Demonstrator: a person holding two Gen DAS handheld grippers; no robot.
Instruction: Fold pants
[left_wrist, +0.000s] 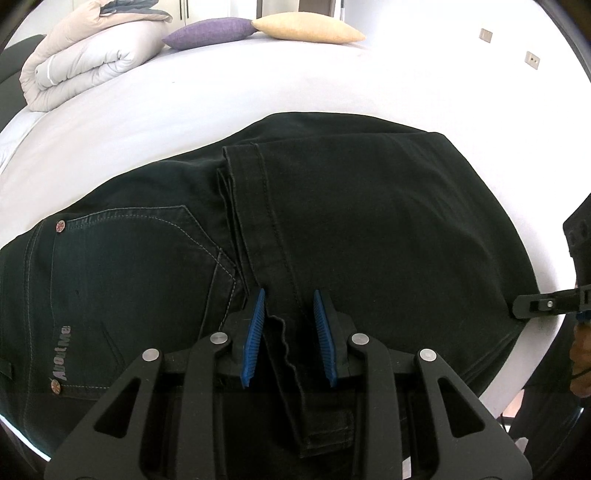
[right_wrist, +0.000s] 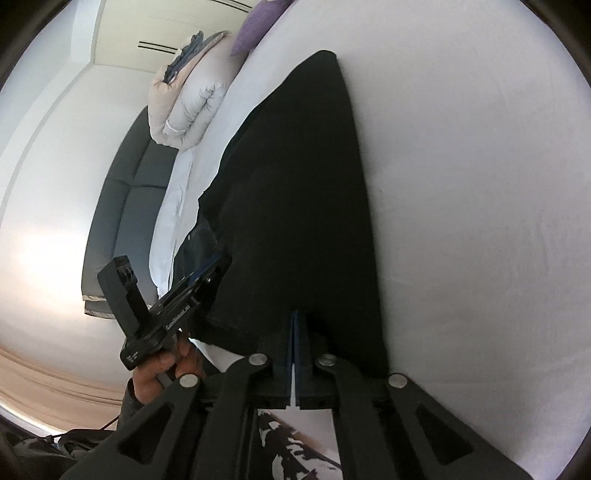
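Note:
Black jeans (left_wrist: 332, 221) lie folded on a white bed (left_wrist: 258, 81), back pocket and logo at the left, leg hems laid over the seat. My left gripper (left_wrist: 290, 299) is open with its blue pads on either side of a leg hem (left_wrist: 275, 258) at the near edge. My right gripper (right_wrist: 294, 314) is shut on the fold edge of the jeans (right_wrist: 295, 184); it also shows at the right of the left wrist view (left_wrist: 532, 306). The left gripper (right_wrist: 207, 273) shows in the right wrist view at the jeans' other end.
A folded duvet (left_wrist: 85, 59) lies at the bed's far left, with a purple pillow (left_wrist: 210, 33) and a yellow pillow (left_wrist: 310, 27) beside it. A dark sofa (right_wrist: 125, 206) stands past the bed. The bed edge runs close to both grippers.

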